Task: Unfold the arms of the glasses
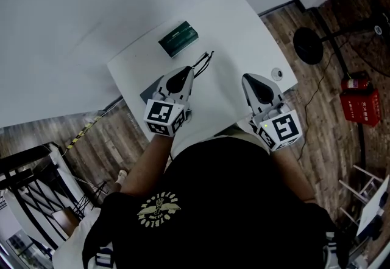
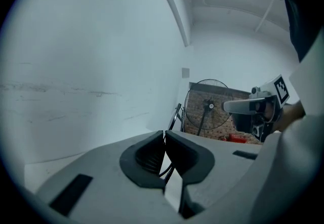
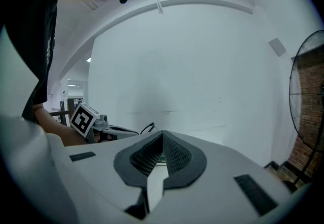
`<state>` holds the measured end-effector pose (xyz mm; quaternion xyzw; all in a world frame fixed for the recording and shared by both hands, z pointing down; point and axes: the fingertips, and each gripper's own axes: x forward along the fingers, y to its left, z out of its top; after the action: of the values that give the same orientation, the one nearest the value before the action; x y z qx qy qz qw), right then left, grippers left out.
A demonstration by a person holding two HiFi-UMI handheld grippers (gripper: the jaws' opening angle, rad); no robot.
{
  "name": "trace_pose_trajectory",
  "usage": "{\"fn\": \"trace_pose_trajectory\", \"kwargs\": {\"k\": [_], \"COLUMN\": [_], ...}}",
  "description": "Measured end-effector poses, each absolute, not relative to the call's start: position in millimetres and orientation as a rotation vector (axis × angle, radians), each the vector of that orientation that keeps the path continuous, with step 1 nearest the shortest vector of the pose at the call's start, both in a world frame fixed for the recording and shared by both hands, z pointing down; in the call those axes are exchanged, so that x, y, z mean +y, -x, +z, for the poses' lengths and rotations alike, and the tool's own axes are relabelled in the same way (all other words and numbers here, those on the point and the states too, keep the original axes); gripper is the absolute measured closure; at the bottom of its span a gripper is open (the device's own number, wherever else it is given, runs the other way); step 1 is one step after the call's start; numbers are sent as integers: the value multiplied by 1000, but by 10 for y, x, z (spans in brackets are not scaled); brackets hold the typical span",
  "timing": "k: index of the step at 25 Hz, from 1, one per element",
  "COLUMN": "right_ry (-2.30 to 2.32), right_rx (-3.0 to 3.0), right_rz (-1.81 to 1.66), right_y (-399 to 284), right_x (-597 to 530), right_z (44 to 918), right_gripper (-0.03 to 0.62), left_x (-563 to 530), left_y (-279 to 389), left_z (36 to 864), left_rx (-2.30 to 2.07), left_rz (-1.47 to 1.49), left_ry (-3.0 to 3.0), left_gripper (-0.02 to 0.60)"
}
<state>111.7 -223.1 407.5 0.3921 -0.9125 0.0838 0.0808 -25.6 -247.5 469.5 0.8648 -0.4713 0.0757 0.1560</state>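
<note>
Black thin-framed glasses [image 1: 205, 61] lie on the white table [image 1: 231, 24], just beyond the tip of my left gripper [image 1: 191, 71]. In the left gripper view the jaws of this gripper [image 2: 164, 134] are shut on a thin black arm of the glasses [image 2: 169, 168], and the frame [image 2: 177, 115] sticks out past them. My right gripper [image 1: 246, 77] sits to the right, apart from the glasses, shut with nothing between its pads [image 3: 172, 149]. The right gripper view shows the glasses [image 3: 147, 127] as a small black loop at the left gripper's tip.
A dark green case [image 1: 178, 39] lies at the table's back. A small round thing [image 1: 277, 73] sits near the right edge. A standing fan [image 1: 359, 0] and a red box [image 1: 359, 104] are on the wooden floor at the right. A black rack [image 1: 30, 182] stands at the left.
</note>
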Motion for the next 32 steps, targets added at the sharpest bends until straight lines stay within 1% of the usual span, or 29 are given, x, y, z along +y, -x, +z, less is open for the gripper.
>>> {"fn": "trace_pose_trajectory", "kwargs": {"k": [14, 23, 25, 27, 32], "right_ry": [-1078, -938, -884, -844, -822], "right_rx": [-2819, -2971, -3006, -3028, -3048], "right_rz": [251, 388, 432, 472, 530], "right_y": [-971, -766, -689, -636, -599], "right_x": [-2055, -1874, -1781, -1715, -1628], "right_z": [3780, 3553, 3516, 3497, 3476], "right_gripper": [592, 592, 556, 533, 523], "left_x": [-2236, -2005, -1905, -1830, -1705], "left_y": [70, 30, 23, -8, -69], "left_z": [4072, 3791, 3739, 3681, 3620], "left_rx": [-1269, -1221, -1201, -1181, -1147], "left_rz": [-54, -143, -168, -184, -180], "left_ry": [-2557, -2585, -2593, -2615, -2661], "left_gripper": [561, 561, 561, 561, 561]}}
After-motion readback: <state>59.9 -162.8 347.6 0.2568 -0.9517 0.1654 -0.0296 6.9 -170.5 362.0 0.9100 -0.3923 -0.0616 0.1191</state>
